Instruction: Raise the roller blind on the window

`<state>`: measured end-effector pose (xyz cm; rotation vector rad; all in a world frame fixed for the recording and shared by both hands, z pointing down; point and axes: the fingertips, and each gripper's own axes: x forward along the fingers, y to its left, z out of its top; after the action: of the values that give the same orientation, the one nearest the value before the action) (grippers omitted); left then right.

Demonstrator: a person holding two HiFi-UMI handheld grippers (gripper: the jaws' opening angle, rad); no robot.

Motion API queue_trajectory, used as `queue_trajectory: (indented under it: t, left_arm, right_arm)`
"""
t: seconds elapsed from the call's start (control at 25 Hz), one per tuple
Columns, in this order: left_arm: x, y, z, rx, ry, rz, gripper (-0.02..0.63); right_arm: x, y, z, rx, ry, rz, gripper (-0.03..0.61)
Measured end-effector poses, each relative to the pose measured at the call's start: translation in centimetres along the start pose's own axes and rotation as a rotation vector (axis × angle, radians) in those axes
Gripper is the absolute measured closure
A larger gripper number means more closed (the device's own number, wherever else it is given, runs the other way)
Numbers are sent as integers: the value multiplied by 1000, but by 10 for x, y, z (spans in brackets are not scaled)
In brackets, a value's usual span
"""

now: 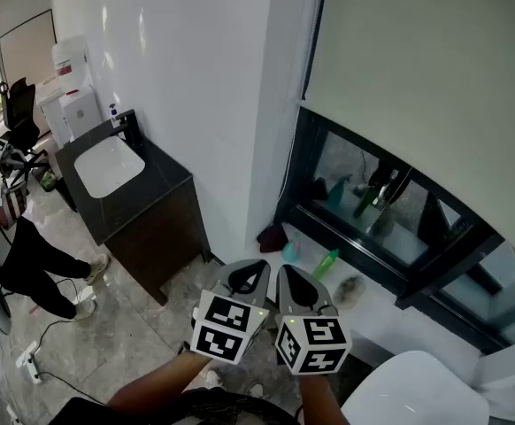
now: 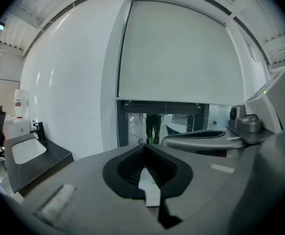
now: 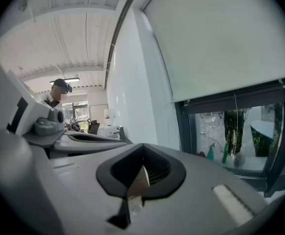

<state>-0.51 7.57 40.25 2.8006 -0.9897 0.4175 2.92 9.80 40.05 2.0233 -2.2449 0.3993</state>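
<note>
Blind covers most of the window. The left gripper and right gripper are both closed and empty, well below the window, so raising hasn't begun. Next, one must open and reach what looks like a cord at the window's left edge. 2 spray bottles stand beneath the window.

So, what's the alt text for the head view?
Seen from steeply above, a shut left gripper and shut right gripper sit side by side before a window whose pale roller blind is lowered most of the way. A dark cabinet with a white sink stands at left.
</note>
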Motion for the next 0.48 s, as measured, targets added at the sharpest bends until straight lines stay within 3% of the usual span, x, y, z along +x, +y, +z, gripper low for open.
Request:
queue_trajectory:
  t: [0.48]
  left_arm:
    - [-4,35,-9,-39,-7,-48,618]
  right_arm:
    - [27,20,-6,29,9,-39,574]
